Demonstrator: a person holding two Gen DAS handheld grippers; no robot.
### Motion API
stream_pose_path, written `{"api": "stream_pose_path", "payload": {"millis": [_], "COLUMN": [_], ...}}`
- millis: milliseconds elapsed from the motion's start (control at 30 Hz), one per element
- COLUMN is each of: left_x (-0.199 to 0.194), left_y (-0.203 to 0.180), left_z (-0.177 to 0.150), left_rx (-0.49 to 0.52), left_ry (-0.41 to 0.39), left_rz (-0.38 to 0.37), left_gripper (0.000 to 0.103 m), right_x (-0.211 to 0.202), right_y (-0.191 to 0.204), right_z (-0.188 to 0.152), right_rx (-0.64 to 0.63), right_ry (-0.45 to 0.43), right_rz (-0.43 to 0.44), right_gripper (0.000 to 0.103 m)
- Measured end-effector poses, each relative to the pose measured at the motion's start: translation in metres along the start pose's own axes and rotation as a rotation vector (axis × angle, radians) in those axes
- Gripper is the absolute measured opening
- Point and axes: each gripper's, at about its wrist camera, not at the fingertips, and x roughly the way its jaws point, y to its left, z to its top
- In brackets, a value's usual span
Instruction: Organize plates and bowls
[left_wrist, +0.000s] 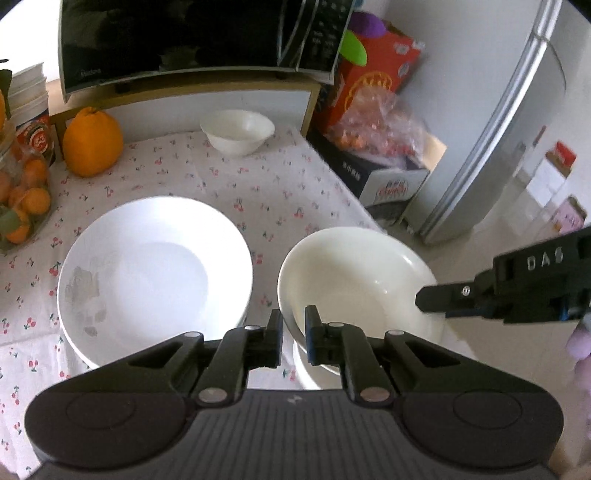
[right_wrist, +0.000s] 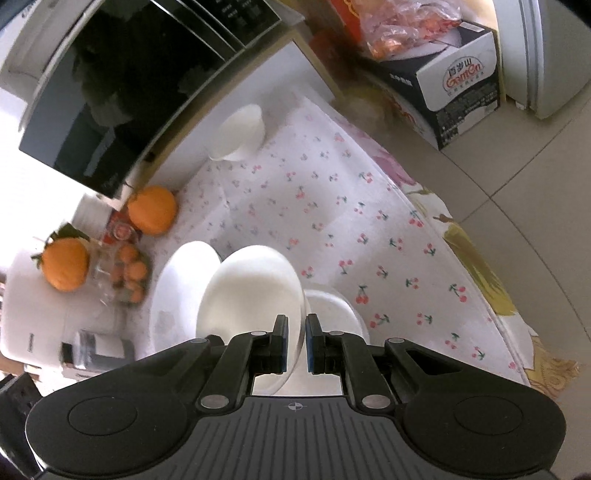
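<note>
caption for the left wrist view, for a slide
Both grippers hold the cream bowl by its rim above another dish, beside stacked white plates.

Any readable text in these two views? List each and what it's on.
"DAS": raised letters on the right black tool.
"GemOn", roughly: red logo on the white-and-black cardboard box; the smaller print below is too small to read.
Black microwave oven: brand mark and panel labels blurred.
Red carton: print unreadable.
</note>
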Motion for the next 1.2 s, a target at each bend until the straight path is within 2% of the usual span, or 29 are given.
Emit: {"api": "stream_pose_path", "payload": {"millis": [233,667,1200], "left_x": [0.011,0.024,0.030], "left_y": [-0.008,-0.015,-0.015], "left_z": [-0.009,-0.016,-0.018], "left_rx": [0.040,0.073,0.073], "left_ry": [0.026,0.082,0.106], "left_rz": [0.040,0.052,0.049], "left_gripper": [0.012,0.014,0.014], "right_x": [0.007,0.018,0.017], "right_y": [0.002,0.002,0.002], "right_z": [-0.006,-0.008,-0.006], "right_rx": [-0.037,-0.086,-0.112], "right_ry": [0.019,0.043,0.031], "right_rz": [-0.058,-0.133,-0.170], "right_gripper": [0.013,0.014,0.016]}}
